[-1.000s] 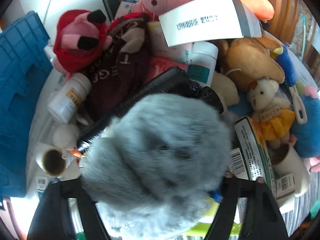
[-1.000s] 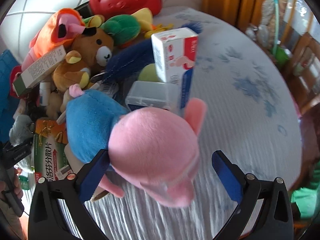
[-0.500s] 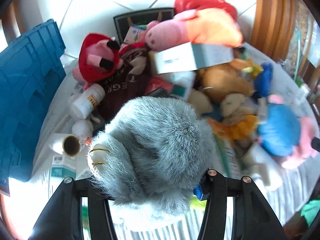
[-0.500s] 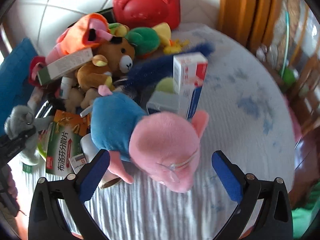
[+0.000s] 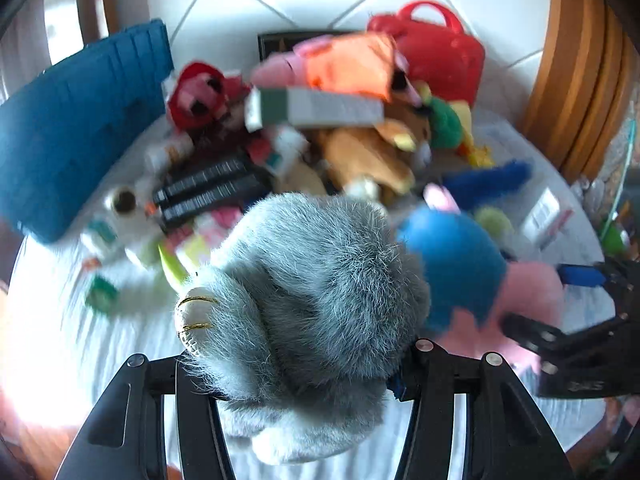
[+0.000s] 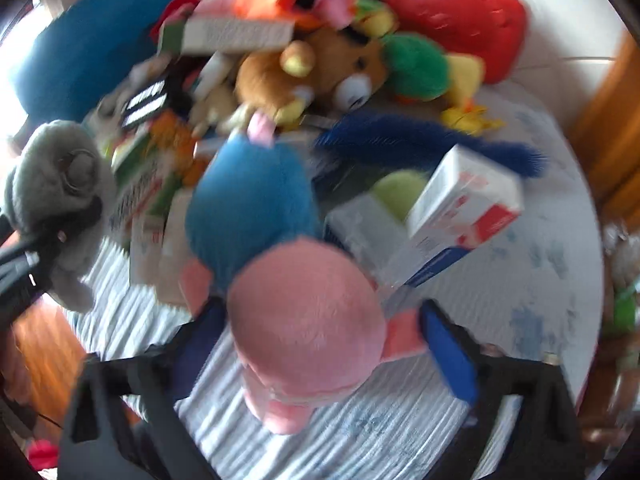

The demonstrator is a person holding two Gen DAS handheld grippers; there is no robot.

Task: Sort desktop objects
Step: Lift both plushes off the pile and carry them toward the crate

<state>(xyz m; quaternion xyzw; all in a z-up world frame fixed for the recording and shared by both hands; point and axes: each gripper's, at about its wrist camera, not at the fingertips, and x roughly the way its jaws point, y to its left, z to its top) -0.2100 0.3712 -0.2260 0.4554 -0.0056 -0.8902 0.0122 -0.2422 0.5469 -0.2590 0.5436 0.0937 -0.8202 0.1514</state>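
Observation:
My left gripper [image 5: 298, 372] is shut on a grey furry plush [image 5: 316, 296] and holds it above the table; the plush also shows at the left of the right wrist view [image 6: 60, 176]. My right gripper [image 6: 320, 344] is shut on the pink head [image 6: 308, 332] of a pink and blue plush [image 6: 248, 212], lifted over the striped cloth. That plush also shows in the left wrist view [image 5: 456, 256], with the right gripper [image 5: 568, 308] beside it. The right wrist view is blurred.
A heap of plush toys, boxes and bottles covers the round table [image 6: 540, 264]. A blue crate [image 5: 72, 120] stands at the left, a red bag [image 5: 436, 48] at the back. A white and red box [image 6: 464, 200] leans near the pink plush. Wooden chairs stand around.
Both grippers have risen and pulled back from the heap with their plush toys. The right gripper's fingers have closed in on the pink head. The right view has tilted.

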